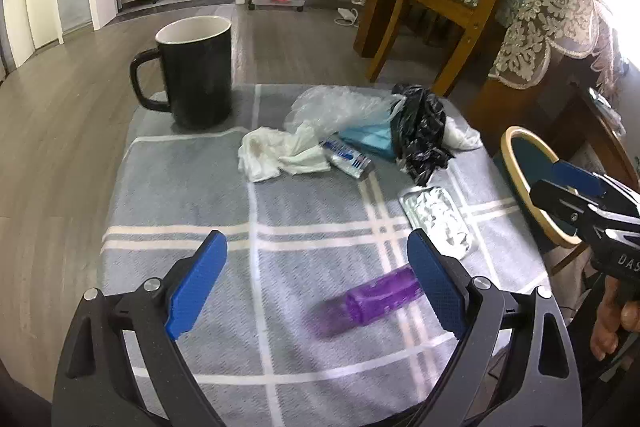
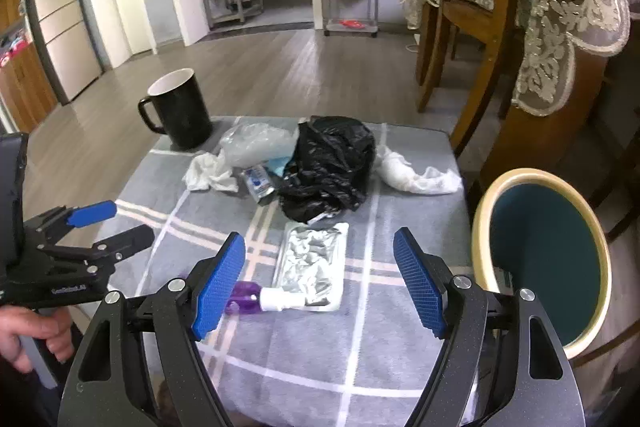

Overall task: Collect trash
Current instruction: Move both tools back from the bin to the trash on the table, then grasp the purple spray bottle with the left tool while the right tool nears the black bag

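While both grippers hang over the near edge of the table (image 1: pixel 180 195), nothing is in either of them. The left gripper (image 1: pixel 316 279) has its blue fingers (image 1: pixel 196 287) spread wide apart, and between them lies only checked cloth and a purple bottle (image 1: pixel 376 297), blurred, lying on its side with one end just beside the inner face of the right-hand finger; whether they touch, I cannot tell. The right gripper (image 2: pixel 320 279) is spread just as wide, its pads (image 2: pixel 420 287) bare, and beyond the gap sits a foil tray (image 2: pixel 314 267), crumpled and flat on the cloth. From this side the bottle's white cap (image 2: pixel 280 301) lies against the tray's near left corner, its purple body partly hidden behind the left pad. Further back the trash is bunched together: a black bag (image 2: pixel 328 167) in a heap just behind the tray, a clear bag (image 1: pixel 340 105) and something teal (image 1: pixel 370 139) tucked against it, a small can (image 1: pixel 346 159) on its side, a white tissue (image 1: pixel 276 155) to the left of the can, and another white wad (image 2: pixel 416 175) to the right of the black bag. A black mug (image 1: pixel 196 75) stands upright at the far left corner, apart from the pile. A round teal stool (image 2: pixel 548 259) sits just off the table's right side.
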